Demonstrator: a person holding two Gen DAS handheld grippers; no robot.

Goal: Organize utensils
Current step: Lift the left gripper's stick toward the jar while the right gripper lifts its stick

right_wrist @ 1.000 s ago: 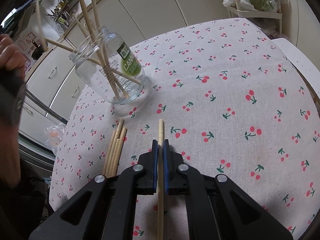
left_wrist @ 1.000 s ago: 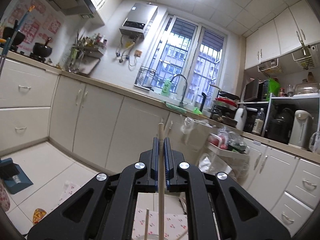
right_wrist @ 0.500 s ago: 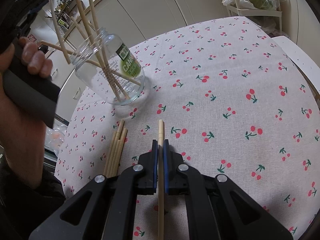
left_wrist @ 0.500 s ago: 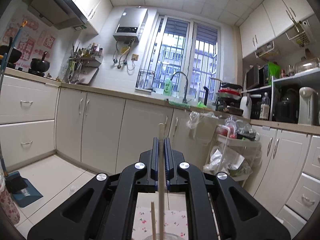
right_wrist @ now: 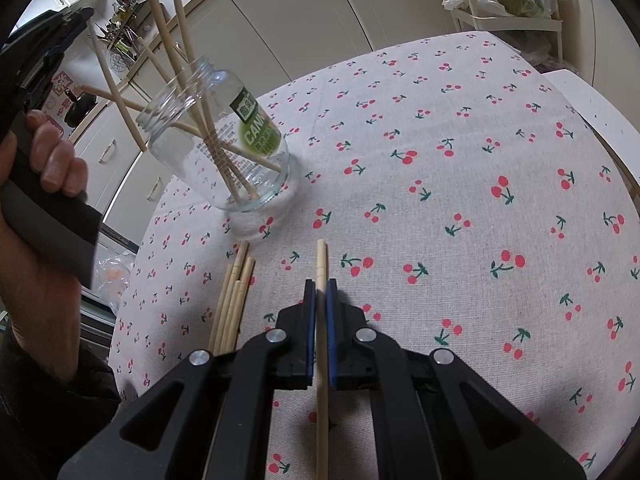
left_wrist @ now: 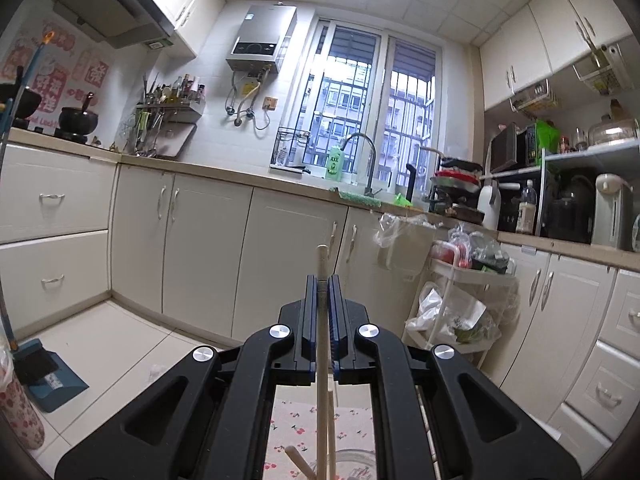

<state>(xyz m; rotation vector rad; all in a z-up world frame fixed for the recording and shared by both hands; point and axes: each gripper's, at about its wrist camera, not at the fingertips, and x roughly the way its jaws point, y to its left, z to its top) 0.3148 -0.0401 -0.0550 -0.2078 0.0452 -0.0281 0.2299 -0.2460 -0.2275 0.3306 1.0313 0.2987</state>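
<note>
A clear glass jar (right_wrist: 224, 148) with a green label stands on the cherry-print tablecloth (right_wrist: 460, 200) and holds several wooden chopsticks. My left gripper (left_wrist: 322, 280) is shut on a chopstick (left_wrist: 321, 340) whose lower end hangs over the jar's mouth (left_wrist: 352, 466); in the right wrist view this gripper (right_wrist: 60, 40) is above and left of the jar. My right gripper (right_wrist: 320, 286) is shut on another chopstick (right_wrist: 321, 320), held low over the cloth near the jar. Several loose chopsticks (right_wrist: 232, 300) lie on the cloth left of it.
The table's edge runs along the left, with a kitchen floor (left_wrist: 104, 344) below. A white trolley with bags (left_wrist: 460, 300) stands beyond the table's far side. Cabinets (left_wrist: 208, 256) line the walls.
My left gripper has lowered and come nearer the jar, its chopstick now slanting into the jar's mouth. My right gripper and its chopstick have stayed put.
</note>
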